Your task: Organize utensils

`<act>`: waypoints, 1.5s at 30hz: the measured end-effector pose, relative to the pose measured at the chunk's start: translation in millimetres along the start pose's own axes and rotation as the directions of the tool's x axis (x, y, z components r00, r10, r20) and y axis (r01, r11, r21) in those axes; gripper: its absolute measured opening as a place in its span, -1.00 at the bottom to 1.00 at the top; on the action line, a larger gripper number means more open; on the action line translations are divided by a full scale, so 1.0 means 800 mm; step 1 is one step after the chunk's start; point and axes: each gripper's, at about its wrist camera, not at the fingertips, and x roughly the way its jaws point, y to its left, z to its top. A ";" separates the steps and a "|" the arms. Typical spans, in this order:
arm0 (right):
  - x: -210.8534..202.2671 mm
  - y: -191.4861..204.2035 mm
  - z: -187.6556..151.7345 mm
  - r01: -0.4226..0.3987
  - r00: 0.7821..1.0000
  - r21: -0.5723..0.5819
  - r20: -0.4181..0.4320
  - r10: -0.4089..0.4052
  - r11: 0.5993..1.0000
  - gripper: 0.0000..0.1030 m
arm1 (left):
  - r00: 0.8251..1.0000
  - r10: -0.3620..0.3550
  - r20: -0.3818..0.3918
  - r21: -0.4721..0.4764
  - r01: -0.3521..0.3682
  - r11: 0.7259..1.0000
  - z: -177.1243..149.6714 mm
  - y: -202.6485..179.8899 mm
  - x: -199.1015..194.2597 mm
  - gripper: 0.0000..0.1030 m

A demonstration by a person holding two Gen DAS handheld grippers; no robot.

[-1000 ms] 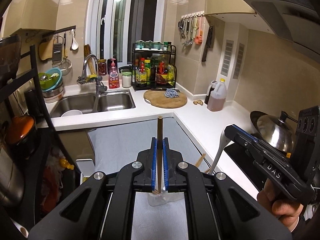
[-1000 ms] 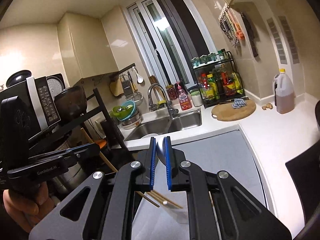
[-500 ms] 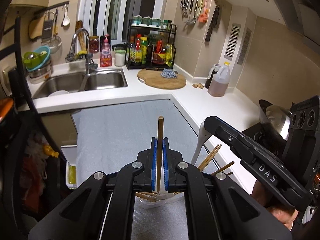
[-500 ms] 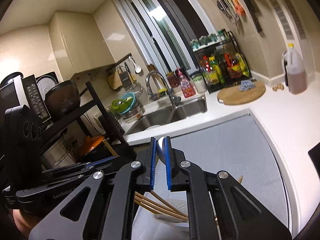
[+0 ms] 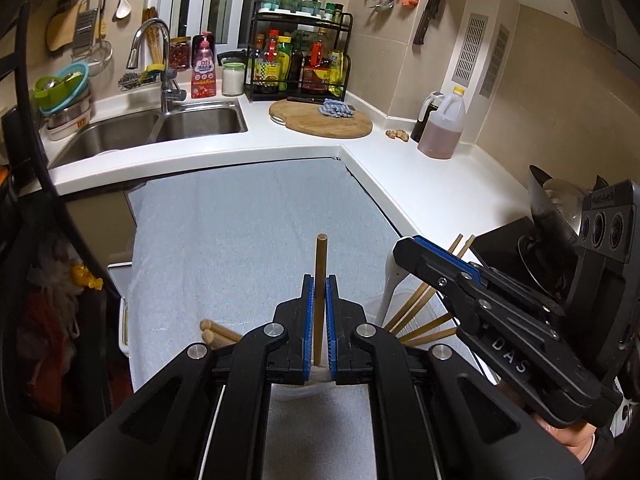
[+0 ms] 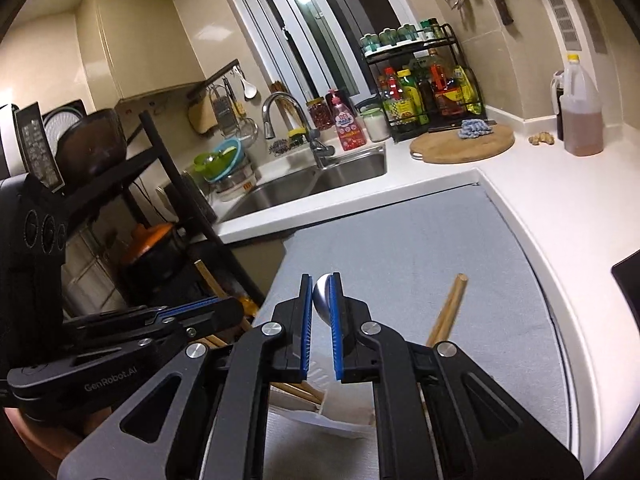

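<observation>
Grey cloth (image 5: 248, 232) covers my table beside the sink (image 5: 168, 128). My left hand-held gripper (image 5: 319, 320) pinches a wooden stick (image 5: 320, 264) upright; my right hand-held gripper (image 6: 322, 320) pinches a metal spoon (image 6: 323, 294) (chopsticks (image 5: 416, 308) fan out beneath).

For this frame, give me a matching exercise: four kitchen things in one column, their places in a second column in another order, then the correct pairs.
Things:
1. wooden stick
2. metal spoon
3. blue cloth
4. jug of brown liquid

Places:
A. on the round cutting board
B. clamped in the left tongs
C. on the white counter by the beige wall
D. clamped in the right tongs

Pairs: 1-B, 2-D, 3-A, 4-C
</observation>
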 end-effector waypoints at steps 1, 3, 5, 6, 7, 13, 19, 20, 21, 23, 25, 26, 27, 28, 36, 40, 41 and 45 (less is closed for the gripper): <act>0.000 0.001 0.000 0.001 1.000 0.001 -0.009 -0.001 1.000 -0.82 | 1.000 0.004 0.005 0.002 -0.004 1.000 0.000 0.000 -0.003 -0.87; -0.003 0.002 0.002 0.000 1.000 0.003 -0.017 0.000 1.000 -0.76 | 1.000 0.009 0.011 0.005 -0.009 1.000 0.002 -0.001 -0.009 -0.86; -0.007 0.006 0.006 0.008 1.000 -0.007 -0.018 -0.009 1.000 -0.69 | 1.000 0.014 0.026 0.005 -0.014 1.000 0.002 -0.001 -0.020 -0.67; -0.012 0.008 0.008 0.021 1.000 -0.013 -0.012 -0.021 1.000 -0.52 | 0.999 0.016 0.040 0.006 -0.017 1.000 0.003 -0.001 -0.028 -0.45; -0.016 0.010 0.010 0.027 1.000 -0.016 -0.007 -0.027 0.999 -0.44 | 0.998 0.019 0.056 0.007 -0.019 1.000 0.003 -0.001 -0.038 -0.37; -0.055 0.030 0.017 0.066 0.997 -0.064 0.040 -0.064 0.996 -0.35 | 0.991 0.036 0.126 0.000 -0.036 0.999 -0.003 -0.001 -0.086 -0.08; -0.114 0.047 -0.004 0.144 0.986 -0.137 0.101 -0.131 0.980 0.03 | 0.978 0.078 0.191 -0.012 -0.077 0.997 -0.034 -0.006 -0.127 0.31; -0.122 0.048 -0.009 0.155 0.984 -0.146 0.108 -0.140 0.977 0.11 | 0.977 0.083 0.197 -0.013 -0.082 0.997 -0.040 -0.008 -0.130 0.41; -0.131 0.047 -0.015 0.167 0.982 -0.153 0.113 -0.151 0.974 0.19 | 0.975 0.091 0.204 -0.015 -0.090 0.996 -0.049 -0.009 -0.134 0.49; -0.148 0.044 -0.030 0.193 0.977 -0.157 0.119 -0.176 0.969 0.37 | 0.971 0.099 0.215 -0.020 -0.097 0.995 -0.065 -0.012 -0.138 0.55; -0.161 0.039 -0.048 0.221 0.971 -0.164 0.131 -0.201 0.961 0.61 | 0.966 0.115 0.233 -0.018 -0.114 0.993 -0.088 -0.015 -0.141 0.63; -0.165 0.036 -0.057 0.242 0.966 -0.168 0.138 -0.220 0.956 0.78 | 0.963 0.123 0.240 -0.017 -0.122 0.992 -0.100 -0.015 -0.142 0.72; -0.167 0.031 -0.066 0.263 0.960 -0.169 0.140 -0.241 0.950 0.85 | 0.959 0.130 0.252 -0.016 -0.130 0.991 -0.114 -0.016 -0.142 0.76; -0.167 0.025 -0.077 0.285 0.955 -0.167 0.138 -0.264 0.944 0.85 | 0.956 0.138 0.261 -0.017 -0.138 0.990 -0.124 -0.016 -0.142 0.83; -0.160 -0.006 -0.118 0.351 0.935 -0.175 0.124 -0.333 0.920 0.90 | 0.956 0.185 0.229 -0.096 -0.167 0.981 -0.173 -0.009 -0.105 0.85; -0.145 -0.015 -0.126 0.368 0.930 -0.186 0.087 -0.358 0.911 0.90 | 0.955 0.202 0.218 -0.104 -0.183 0.978 -0.175 -0.013 -0.098 0.85; -0.143 -0.017 -0.125 0.371 0.928 -0.176 0.085 -0.362 0.912 0.90 | 0.955 0.202 0.216 -0.102 -0.184 0.978 -0.177 -0.015 -0.098 0.85; -0.143 -0.010 -0.130 0.362 0.932 -0.151 0.088 -0.353 0.920 0.90 | 0.944 0.239 0.227 -0.099 -0.222 0.970 -0.183 -0.019 -0.100 0.85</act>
